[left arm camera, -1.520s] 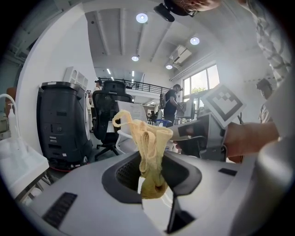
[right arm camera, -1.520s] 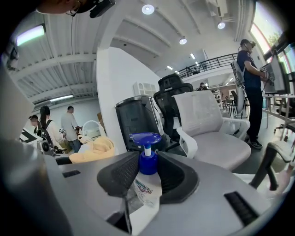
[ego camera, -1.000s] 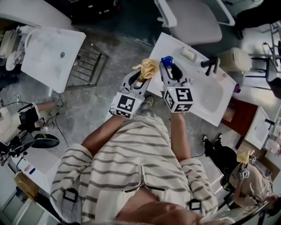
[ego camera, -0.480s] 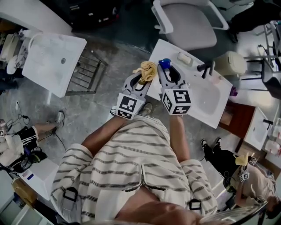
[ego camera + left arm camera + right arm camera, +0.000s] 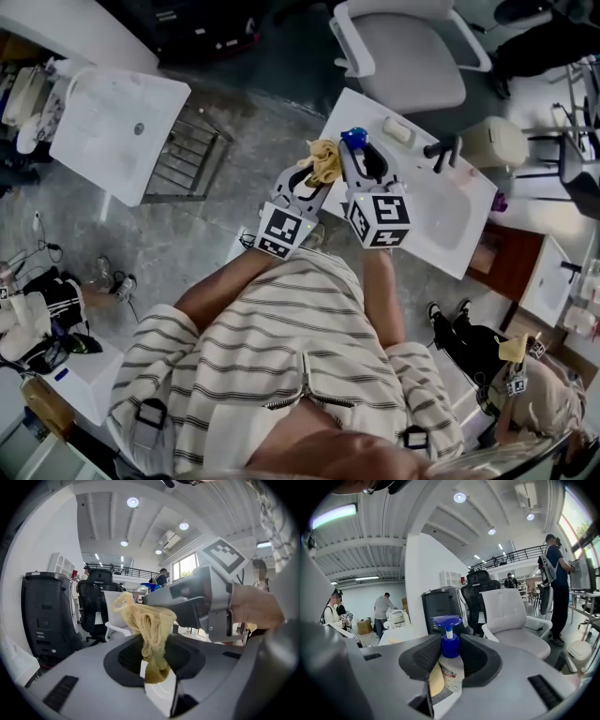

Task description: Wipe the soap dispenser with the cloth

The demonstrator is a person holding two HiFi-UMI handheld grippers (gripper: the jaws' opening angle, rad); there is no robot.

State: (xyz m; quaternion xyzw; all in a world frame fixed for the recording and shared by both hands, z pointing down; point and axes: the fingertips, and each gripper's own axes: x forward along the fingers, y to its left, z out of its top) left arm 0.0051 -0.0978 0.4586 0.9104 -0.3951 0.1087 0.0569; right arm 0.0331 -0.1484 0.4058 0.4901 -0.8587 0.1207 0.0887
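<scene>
A white soap dispenser with a blue pump head is held upright above the sink counter, my right gripper shut on its body. In the head view the right gripper is just right of my left gripper. The left gripper is shut on a crumpled yellow cloth, which bunches up above its jaws. The cloth sits right beside the dispenser, and a yellow patch of it lies against the bottle's left side. The right gripper's body fills the right of the left gripper view.
Below the grippers is a white sink counter with a black faucet and a soap bar. A grey office chair stands behind it, a beige bin to its right. Another white basin is at the left. People stand in the background.
The left gripper with the cloth has shifted right, closer to the dispenser. The right gripper still holds the bottle and has risen slightly.
</scene>
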